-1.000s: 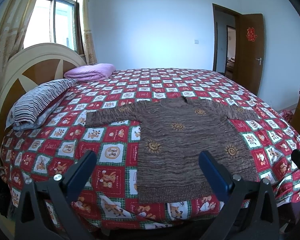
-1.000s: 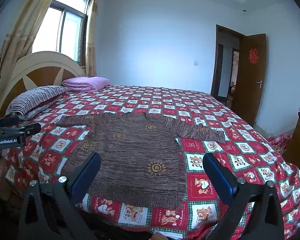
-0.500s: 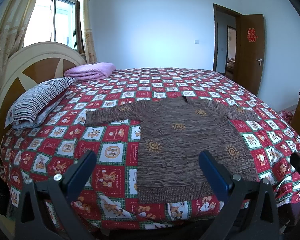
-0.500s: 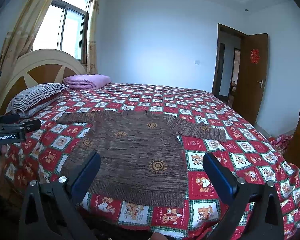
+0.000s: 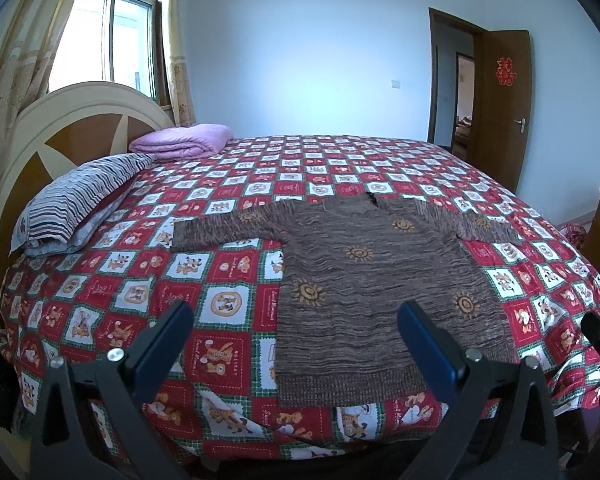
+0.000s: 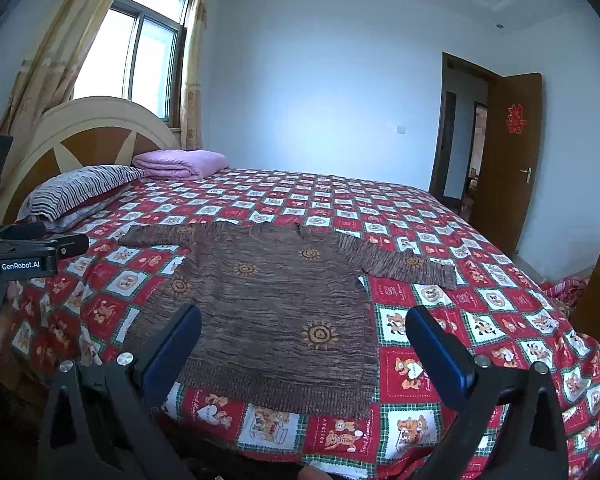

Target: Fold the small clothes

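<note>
Both hand-held grippers, left (image 5: pixel 296 334) and right (image 6: pixel 303 338), hang spread above the flat brown sweater (image 5: pixel 374 284) near a striped pillow (image 5: pixel 74 200).

You are facing the bed (image 5: pixel 228 304) from its near edge. The sweater (image 5: pixel 364 288) is lying flat on it, hem nearest you, sleeves spreading left and right. Left of the sweater, the pillow (image 5: pixel 76 204) is resting against the headboard (image 5: pixel 72 128), the folded blanket (image 5: pixel 184 140) lying behind the pillow.
</note>
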{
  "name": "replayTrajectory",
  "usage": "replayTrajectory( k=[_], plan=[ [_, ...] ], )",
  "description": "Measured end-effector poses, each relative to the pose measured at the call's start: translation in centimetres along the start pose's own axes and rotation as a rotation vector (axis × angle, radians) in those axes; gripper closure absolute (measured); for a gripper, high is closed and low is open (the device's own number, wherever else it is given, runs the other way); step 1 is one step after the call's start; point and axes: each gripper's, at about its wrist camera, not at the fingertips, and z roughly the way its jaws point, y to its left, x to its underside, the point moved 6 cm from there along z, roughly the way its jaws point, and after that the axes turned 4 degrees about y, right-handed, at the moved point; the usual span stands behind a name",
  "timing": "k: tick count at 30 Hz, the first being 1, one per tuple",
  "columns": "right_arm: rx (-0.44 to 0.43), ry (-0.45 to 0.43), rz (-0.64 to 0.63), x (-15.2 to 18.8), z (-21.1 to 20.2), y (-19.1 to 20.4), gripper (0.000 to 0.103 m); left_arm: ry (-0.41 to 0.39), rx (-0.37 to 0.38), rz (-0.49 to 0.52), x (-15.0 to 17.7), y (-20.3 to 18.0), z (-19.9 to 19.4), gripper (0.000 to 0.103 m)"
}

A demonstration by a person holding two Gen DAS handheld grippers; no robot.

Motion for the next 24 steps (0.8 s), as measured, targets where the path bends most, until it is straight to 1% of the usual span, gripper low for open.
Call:
replayTrajectory(
  k=[9,14,17,19,21,22,24],
  plan=[
    [-0.02,-0.003,-0.036,0.2,0.1,0.7,0.001,0.001,0.004,-0.002,0.0,0.1,0.1,0.0],
    [-0.06,0.014,-0.046,0.5,0.6,1.0,0.001,0.009,0.012,-0.005,0.2,0.0,0.3,0.0],
    [-0.064,0.015,-0.062,0.7,0.9,1.2,0.001,0.032,0.029,-0.01,0.5,0.0,1.0,0.0],
    [-0.074,0.022,-0.071,0.9,1.4,1.2,0.001,0.057,0.06,-0.019,0.5,0.0,2.0,0.0],
    [-0.101,0.065,-0.066,1.3,2.5,1.1,0.001,0.072,0.085,-0.004,0.5,-0.4,2.7,0.0],
    [-0.106,0.1,-0.063,1.7,3.4,0.8,0.001,0.072,0.084,0.005,0.5,-0.5,2.9,0.0],
    [-0.087,0.131,-0.06,2.1,4.5,0.1,0.002,0.07,0.077,0.041,0.1,-0.8,3.8,0.0]
  ],
)
